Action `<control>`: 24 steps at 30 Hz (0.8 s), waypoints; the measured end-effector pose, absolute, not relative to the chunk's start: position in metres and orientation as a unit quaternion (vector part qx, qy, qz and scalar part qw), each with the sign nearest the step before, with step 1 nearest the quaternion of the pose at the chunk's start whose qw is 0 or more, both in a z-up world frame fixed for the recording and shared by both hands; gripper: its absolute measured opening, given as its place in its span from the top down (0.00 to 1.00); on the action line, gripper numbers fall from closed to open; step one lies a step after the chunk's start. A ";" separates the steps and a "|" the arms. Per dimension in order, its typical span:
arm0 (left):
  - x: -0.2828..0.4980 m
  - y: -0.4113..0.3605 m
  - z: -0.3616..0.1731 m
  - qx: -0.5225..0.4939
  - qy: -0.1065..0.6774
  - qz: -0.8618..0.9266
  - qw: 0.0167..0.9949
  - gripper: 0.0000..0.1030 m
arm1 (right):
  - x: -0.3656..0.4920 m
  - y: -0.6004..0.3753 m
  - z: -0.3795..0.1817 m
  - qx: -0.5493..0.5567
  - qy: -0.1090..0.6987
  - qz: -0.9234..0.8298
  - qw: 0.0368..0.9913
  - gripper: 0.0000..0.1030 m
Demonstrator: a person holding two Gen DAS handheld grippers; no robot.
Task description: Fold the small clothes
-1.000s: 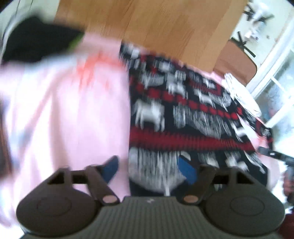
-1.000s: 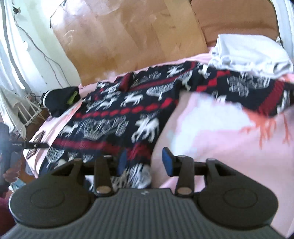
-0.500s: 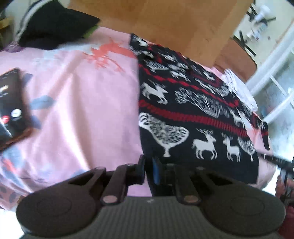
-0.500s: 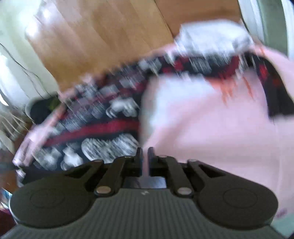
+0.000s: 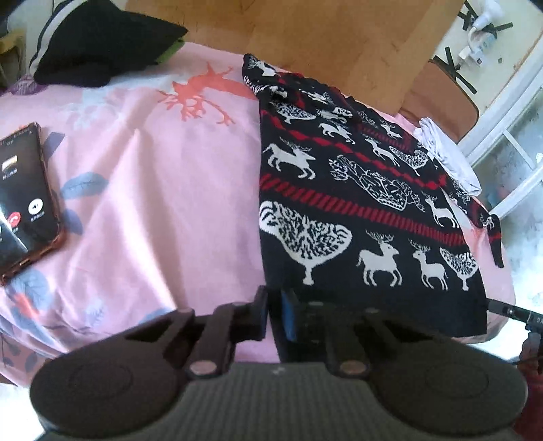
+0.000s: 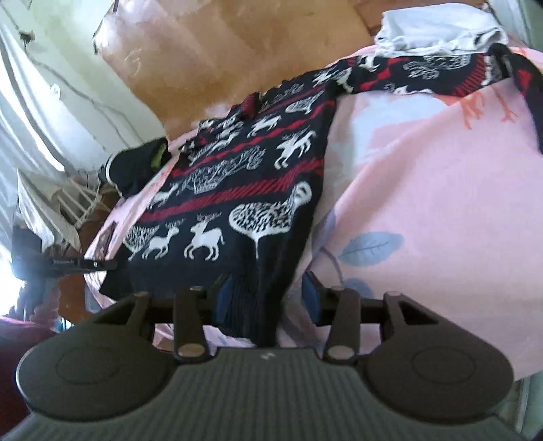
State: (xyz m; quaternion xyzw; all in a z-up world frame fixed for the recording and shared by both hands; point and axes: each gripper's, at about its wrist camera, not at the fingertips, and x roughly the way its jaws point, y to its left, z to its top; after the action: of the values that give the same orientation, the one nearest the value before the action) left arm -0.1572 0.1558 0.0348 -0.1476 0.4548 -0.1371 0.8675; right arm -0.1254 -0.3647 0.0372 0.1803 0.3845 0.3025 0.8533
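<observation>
Your left gripper [image 5: 274, 313] is pinched tight on the near corner of the dark sweater [image 5: 356, 203], the one with white deer and red stripes. Your right gripper [image 6: 268, 298] is opening up. The sweater's other near corner sits between its blue pads [image 6: 311, 298], but they are not squeezing it.

The sweater lies flat on the pink bedsheet [image 5: 163, 176], reaching from the near edge of the bed up to the far edge. A phone [image 5: 23, 200] with its screen lit rests by the bed's left edge. A black bundle [image 5: 101, 40] sits at the far left corner. A folded white cloth [image 6: 437, 27] sits at the far right corner, touching the sweater's sleeve.
</observation>
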 end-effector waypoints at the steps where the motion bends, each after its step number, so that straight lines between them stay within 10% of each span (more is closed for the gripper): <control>1: -0.156 0.155 0.033 -0.147 0.459 -0.136 0.865 0.91 | -0.124 -0.365 0.036 0.188 0.385 0.304 0.851 0.51; 4: -0.153 0.151 0.030 -0.135 0.465 -0.139 0.864 0.91 | -0.124 -0.359 0.026 0.184 0.396 0.308 0.845 0.59; 5: -0.153 0.151 0.032 -0.133 0.465 -0.139 0.864 0.91 | -0.122 -0.353 0.019 0.168 0.413 0.298 0.844 0.92; 7: -0.153 0.157 0.038 -0.130 0.462 -0.129 0.868 0.90 | -0.121 -0.360 0.012 0.193 0.416 0.302 0.836 0.93; 22: -0.071 0.103 0.122 -0.124 0.322 -0.174 0.922 0.64 | -0.054 -0.481 0.036 0.432 0.215 0.046 0.875 0.67; 24: -0.055 0.078 0.119 -0.117 0.326 -0.198 0.917 0.64 | -0.039 -0.482 0.030 0.450 0.206 0.015 0.869 0.51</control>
State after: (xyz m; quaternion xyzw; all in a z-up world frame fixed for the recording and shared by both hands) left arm -0.0546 0.0776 0.1193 -0.1168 0.3258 -0.1976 0.9171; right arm -0.0395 -0.4819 0.0302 0.4502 0.2058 0.0149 0.8687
